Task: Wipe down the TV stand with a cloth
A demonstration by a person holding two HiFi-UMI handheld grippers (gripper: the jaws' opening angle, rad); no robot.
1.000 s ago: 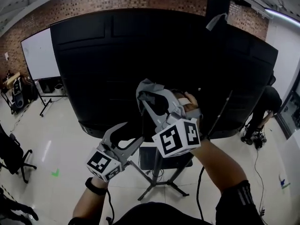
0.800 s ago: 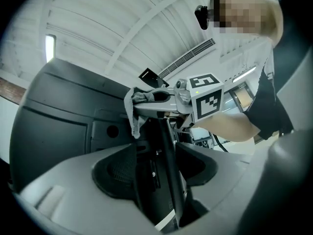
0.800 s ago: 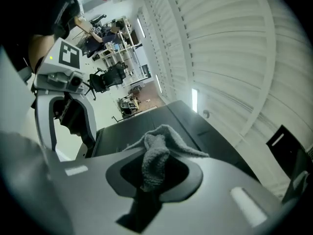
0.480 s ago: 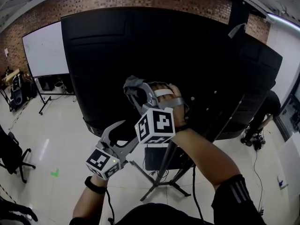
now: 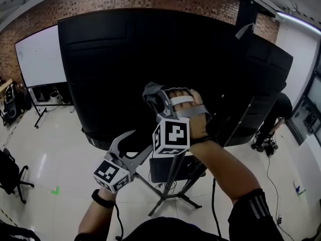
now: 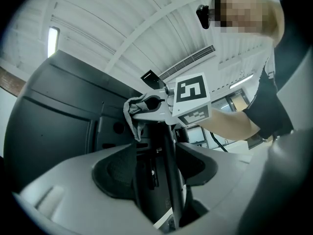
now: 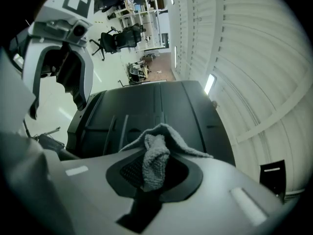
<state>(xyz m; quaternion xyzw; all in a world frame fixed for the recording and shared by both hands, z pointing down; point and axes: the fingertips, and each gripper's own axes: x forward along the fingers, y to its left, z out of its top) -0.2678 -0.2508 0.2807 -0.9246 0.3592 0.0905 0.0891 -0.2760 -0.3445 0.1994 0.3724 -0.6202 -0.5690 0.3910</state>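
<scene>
Right arm out, right gripper (image 5: 153, 98) clamping the cloth (image 5: 149, 90) at the TV (image 5: 100, 74)'s back; left gripper (image 5: 140, 143) low by the stand (image 5: 167, 190), jaws apart. A second ago my right sat lower, further right.

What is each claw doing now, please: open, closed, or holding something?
Left claw: open, holding nothing.
Right claw: closed on the grey cloth.

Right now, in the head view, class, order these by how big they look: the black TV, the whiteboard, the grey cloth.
1. black TV
2. whiteboard
3. grey cloth, which looks smallest even though it is nearest the camera
</scene>
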